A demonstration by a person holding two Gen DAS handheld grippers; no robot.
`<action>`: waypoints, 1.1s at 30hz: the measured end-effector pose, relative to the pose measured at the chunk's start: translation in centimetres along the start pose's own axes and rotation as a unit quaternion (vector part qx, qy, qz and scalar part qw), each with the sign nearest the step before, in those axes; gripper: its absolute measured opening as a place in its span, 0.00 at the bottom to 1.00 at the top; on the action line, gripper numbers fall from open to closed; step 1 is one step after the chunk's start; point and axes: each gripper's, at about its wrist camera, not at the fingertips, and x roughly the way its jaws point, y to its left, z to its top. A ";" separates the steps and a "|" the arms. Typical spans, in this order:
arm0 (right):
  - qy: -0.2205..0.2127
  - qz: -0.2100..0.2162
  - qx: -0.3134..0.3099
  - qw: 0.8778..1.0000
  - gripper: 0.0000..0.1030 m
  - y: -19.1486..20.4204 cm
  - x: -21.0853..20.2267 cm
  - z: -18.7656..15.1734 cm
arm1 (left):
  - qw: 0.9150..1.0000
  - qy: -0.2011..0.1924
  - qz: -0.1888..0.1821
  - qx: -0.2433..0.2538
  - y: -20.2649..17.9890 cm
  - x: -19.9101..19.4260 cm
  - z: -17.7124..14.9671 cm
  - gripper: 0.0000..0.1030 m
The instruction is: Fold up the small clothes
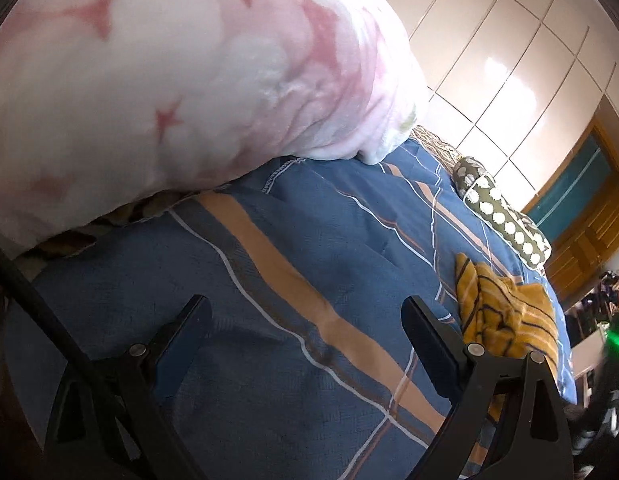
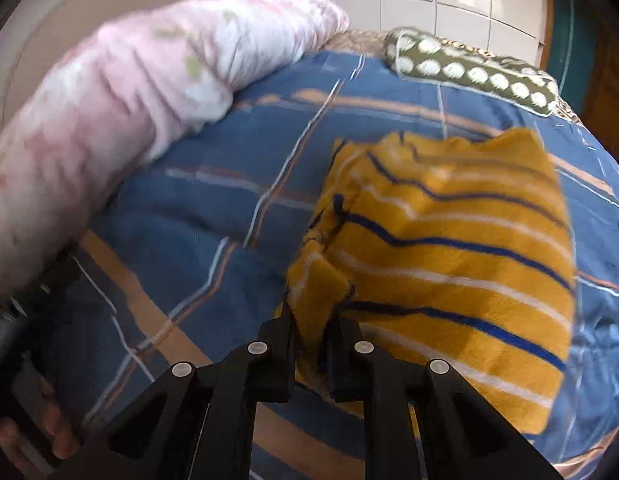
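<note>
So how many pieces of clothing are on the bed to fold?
1. The yellow striped garment lies crumpled on the blue bedspread, its near edge pinched by the right tongs. More may be hidden under the pink blanket.

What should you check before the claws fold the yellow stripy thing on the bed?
1. Right claw shut on the yellow striped garment: ok.
2. Left claw open, holding nothing: ok.
3. Garment spread flat: not ok, it is bunched.
4. Bare blue bedspread beside the garment: ok.
5. Pink blanket apart from the garment: ok.
6. Grip firm enough to lift: cannot tell.
</note>
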 end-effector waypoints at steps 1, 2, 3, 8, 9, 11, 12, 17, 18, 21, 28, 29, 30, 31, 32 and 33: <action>0.005 0.001 0.007 1.000 0.12 -0.4 0.3 -0.2 | 1.000 0.002 -0.003 -0.002 0.2 0.0 0.0 0.92; 0.009 0.002 0.012 1.000 0.12 -0.6 0.5 -0.2 | 1.000 0.004 -0.007 -0.005 0.2 0.1 0.1 0.92; 0.011 0.003 0.013 1.000 0.12 -0.7 0.6 -0.4 | 1.000 0.004 -0.008 -0.006 0.4 0.0 0.0 0.92; 0.007 -0.013 -0.019 1.000 0.13 0.4 -0.1 -0.7 | 1.000 0.006 -0.006 0.002 0.0 -0.1 -0.2 0.92; 0.006 -0.019 -0.032 0.999 0.13 0.7 -0.2 -0.8 | 1.000 0.007 -0.005 0.006 -0.1 0.0 -0.2 0.92; 0.005 -0.030 -0.063 0.998 0.17 1.6 -0.3 -1.3 | 1.000 0.007 -0.002 0.011 -0.7 0.2 -0.3 0.92; 0.005 -0.028 -0.071 0.997 0.20 1.9 -0.5 -1.5 | 1.000 0.007 -0.001 0.012 -0.8 0.3 -0.3 0.92; 0.022 0.083 -0.076 0.993 0.30 2.6 -3.3 -3.9 | 1.000 0.013 0.000 0.013 -1.5 0.8 -0.6 0.92; 0.027 0.095 -0.079 0.992 0.30 2.5 -3.9 -4.3 | 1.000 0.013 0.001 0.018 -1.8 0.9 -0.7 0.92; 0.001 0.091 -0.096 0.991 0.30 1.6 -6.8 -4.9 | 1.000 0.012 -0.004 0.027 -2.4 1.0 -0.9 0.92; -0.061 0.008 0.009 0.998 0.19 -5.0 -7.2 1.5 | 0.998 0.017 -0.018 0.066 -5.3 1.4 -2.4 0.92; -0.051 -0.004 0.026 0.998 0.17 -5.9 -5.6 3.0 | 0.997 0.018 -0.021 0.073 -5.9 1.5 -2.6 0.92; -0.044 -0.014 0.034 0.998 0.15 -6.2 -4.4 3.9 | 0.996 0.019 -0.023 0.078 -6.2 1.6 -2.6 0.92; -0.039 -0.021 0.042 0.998 0.14 -6.4 -3.2 4.7 | 0.996 0.021 -0.026 0.083 -6.6 1.7 -2.7 0.92; -0.032 -0.027 0.045 0.998 0.14 -6.4 -1.4 5.9 | 0.995 0.022 -0.028 0.088 -7.0 1.9 -2.8 0.92; -0.028 -0.035 0.044 0.998 0.14 -6.2 -0.4 6.6 | 0.995 0.023 -0.031 0.094 -7.3 2.1 -2.8 0.92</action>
